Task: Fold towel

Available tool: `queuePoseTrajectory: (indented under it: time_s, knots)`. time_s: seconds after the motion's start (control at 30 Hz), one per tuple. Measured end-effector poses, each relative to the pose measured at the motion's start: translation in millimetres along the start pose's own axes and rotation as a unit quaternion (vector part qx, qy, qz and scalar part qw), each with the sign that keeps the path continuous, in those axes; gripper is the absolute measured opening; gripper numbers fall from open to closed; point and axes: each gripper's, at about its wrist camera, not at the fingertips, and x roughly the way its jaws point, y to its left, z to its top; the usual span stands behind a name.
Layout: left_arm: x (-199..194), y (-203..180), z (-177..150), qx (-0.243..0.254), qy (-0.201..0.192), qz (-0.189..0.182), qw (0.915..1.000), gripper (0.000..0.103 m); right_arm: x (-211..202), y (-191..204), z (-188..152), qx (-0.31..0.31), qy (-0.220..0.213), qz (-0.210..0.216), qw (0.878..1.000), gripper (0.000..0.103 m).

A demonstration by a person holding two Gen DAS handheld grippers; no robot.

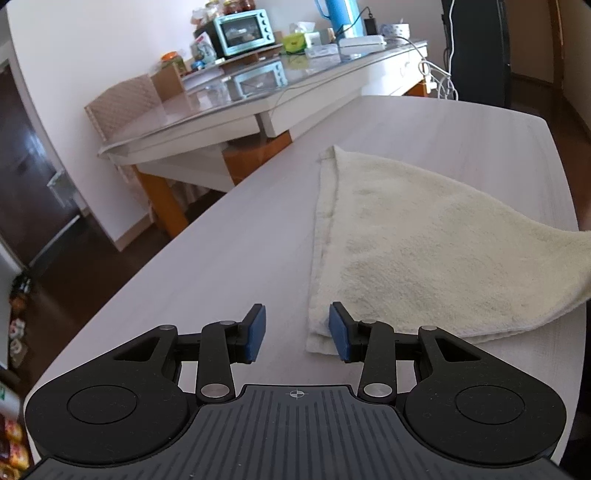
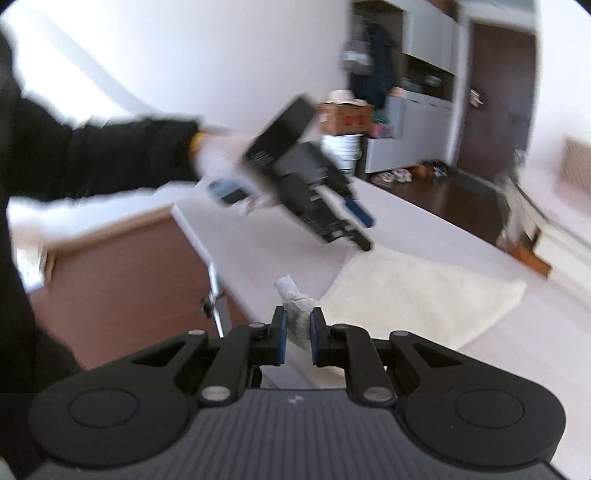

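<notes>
One towel corner inside right tool

The towel lies on the surface, toward its right side in the left wrist view, with one corner raised off to the right. The left gripper hangs over the towel's near left corner, one of its fingers over the cloth and the other over bare surface. In the right wrist view, the right gripper sits at the surface's near edge with a towel corner between its fingers. Behind the surface stands a second table carrying a small oven.
</notes>
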Motion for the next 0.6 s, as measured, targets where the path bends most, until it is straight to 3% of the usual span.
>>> queuePoseTrajectory:
  time_s: [0.23, 0.4, 0.6]
  knots:
    - [1, -5, 5, -0.049, 0.022, 0.02, 0.9983, 0.04, -8, -59, 23, 0.127, -0.02, -0.032, 0.991, 0.014]
    - [1, -12, 11, -0.093, 0.046, 0.053, 0.9932, 0.04, 1, -90, 39, 0.168, -0.022, -0.039, 0.985, 0.014]
    - [-1, -11, 10, -0.116, 0.053, 0.06, 0.99, 0.04, 13, -137, 60, 0.202, -0.019, -0.042, 0.978, 0.014]
